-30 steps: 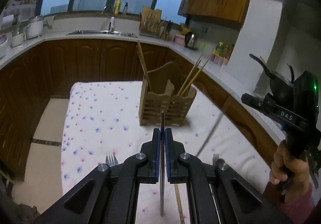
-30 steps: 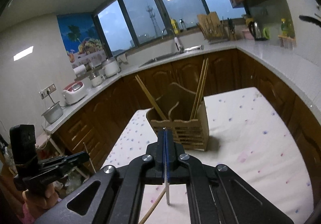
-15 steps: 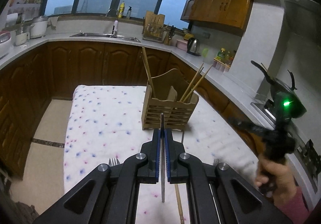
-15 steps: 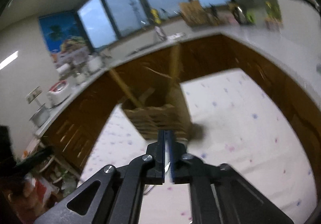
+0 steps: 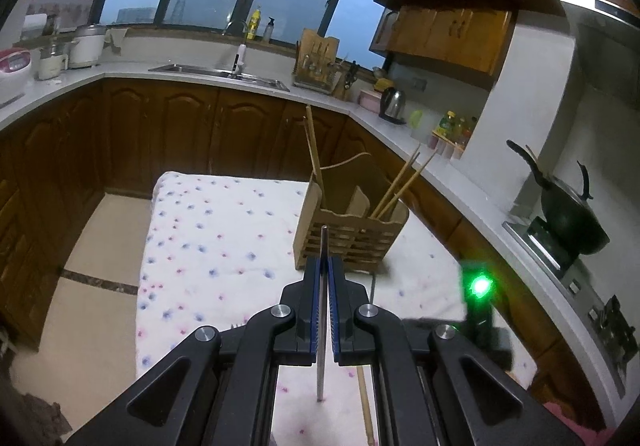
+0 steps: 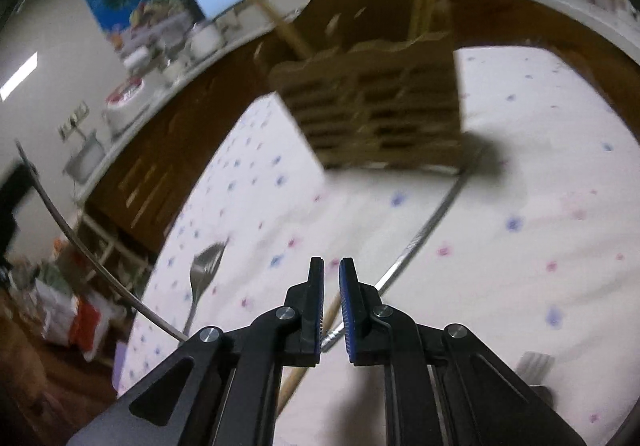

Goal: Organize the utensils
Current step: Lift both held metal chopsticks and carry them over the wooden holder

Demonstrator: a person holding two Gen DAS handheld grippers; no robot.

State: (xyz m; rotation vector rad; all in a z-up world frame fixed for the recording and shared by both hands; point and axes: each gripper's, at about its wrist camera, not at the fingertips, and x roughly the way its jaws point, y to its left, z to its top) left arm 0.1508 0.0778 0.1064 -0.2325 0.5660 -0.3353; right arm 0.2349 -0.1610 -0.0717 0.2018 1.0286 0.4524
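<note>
1. Two blue-padded fingers of the left gripper point(image 5: 325, 274) clamp a thin metal utensil handle point(image 5: 323, 310), held upright above the flowered tablecloth point(image 5: 208, 246); the wooden utensil holder point(image 5: 348, 234), with chopsticks point(image 5: 394, 188) in it, stands just beyond.
2. Seen from the right wrist, the right gripper point(image 6: 330, 278) hangs with its jaws slightly parted, having just opened, gripping nothing. Below it a wooden chopstick point(image 6: 298, 374) and a metal rod point(image 6: 424, 232) lie on the cloth, a fork point(image 6: 202, 274) to the left, the holder blurred ahead.
</note>
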